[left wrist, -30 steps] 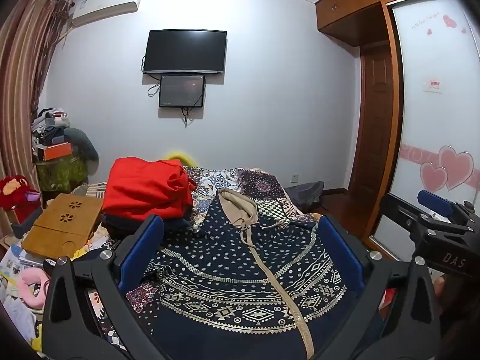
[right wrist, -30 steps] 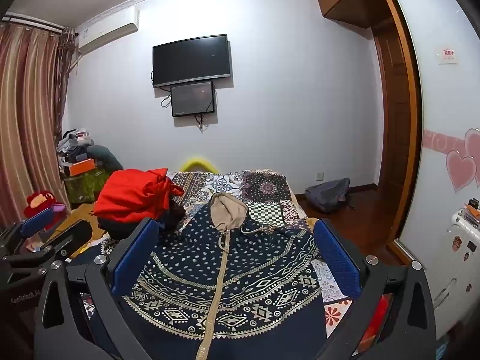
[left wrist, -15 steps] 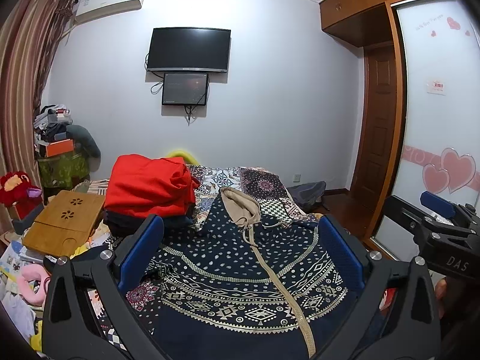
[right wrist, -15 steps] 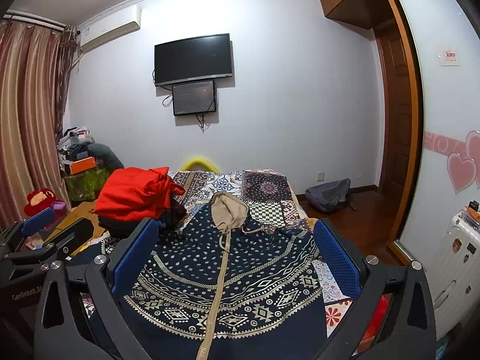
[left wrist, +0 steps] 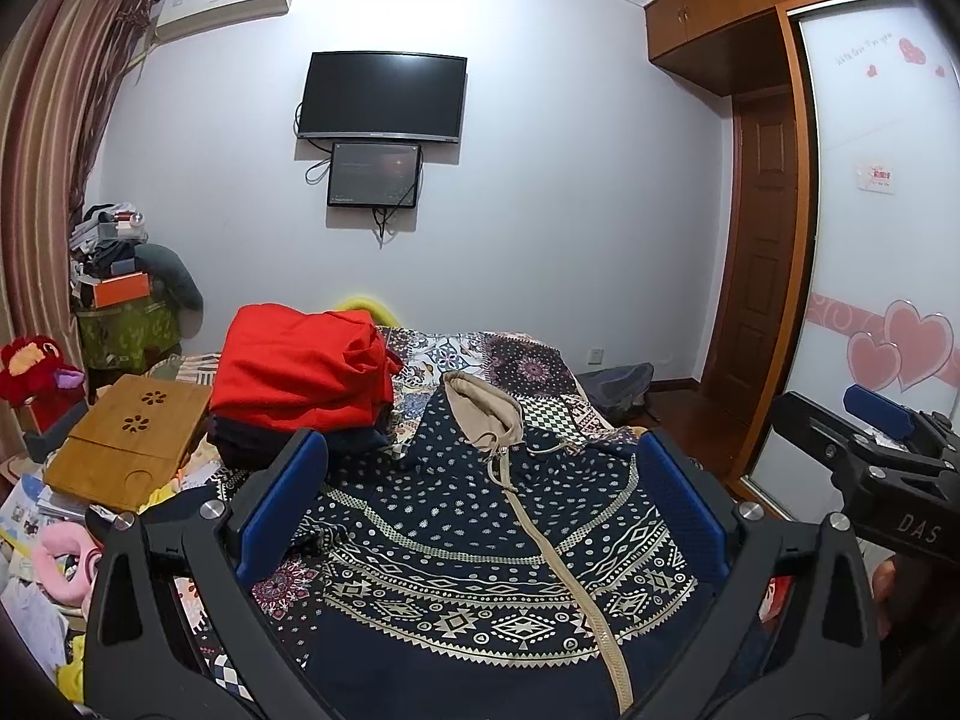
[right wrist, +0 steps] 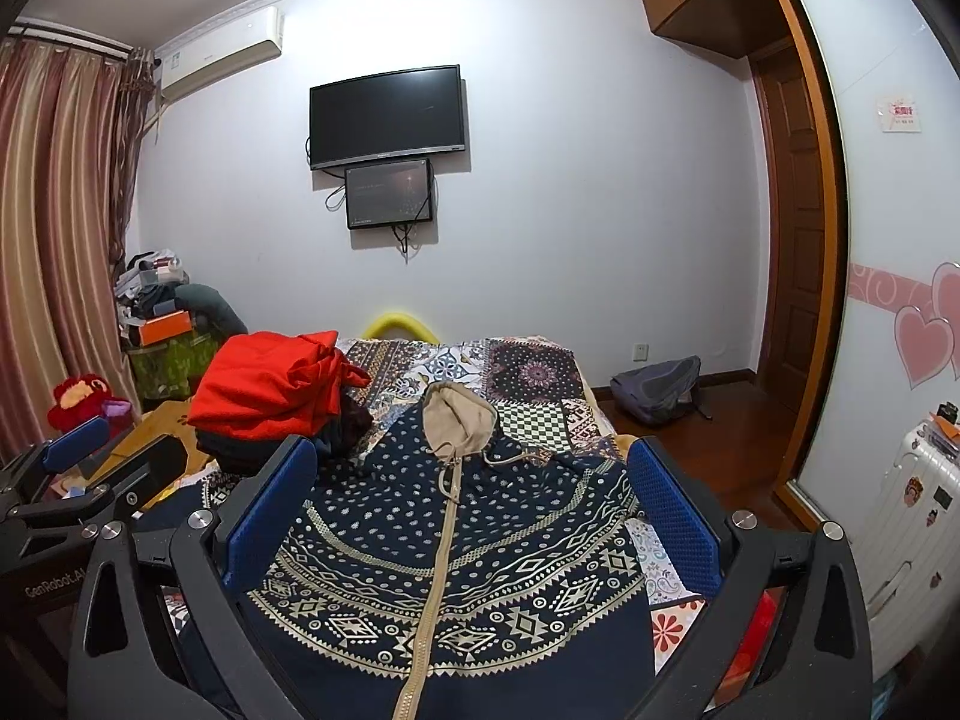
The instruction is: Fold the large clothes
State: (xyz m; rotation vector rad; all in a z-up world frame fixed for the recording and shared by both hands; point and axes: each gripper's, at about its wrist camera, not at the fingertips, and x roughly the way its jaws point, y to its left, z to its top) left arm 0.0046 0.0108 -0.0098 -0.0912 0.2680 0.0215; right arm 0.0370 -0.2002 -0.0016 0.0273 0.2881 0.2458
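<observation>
Navy patterned hoodie (left wrist: 480, 528) is laid flat and unfolded on the bed (left wrist: 528, 366), zip up, hood away. Both the left tool (left wrist: 480, 510) and right tool (right wrist: 474, 510) are held wide open above it, gripping nothing. Folding is judged not yet begun; a red folded pile (left wrist: 300, 366) sits beside it.

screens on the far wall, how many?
2. The large dark TV is mounted high on the far wall; a smaller screen hangs directly below it, touching its lower edge. Neither is hidden.
</observation>
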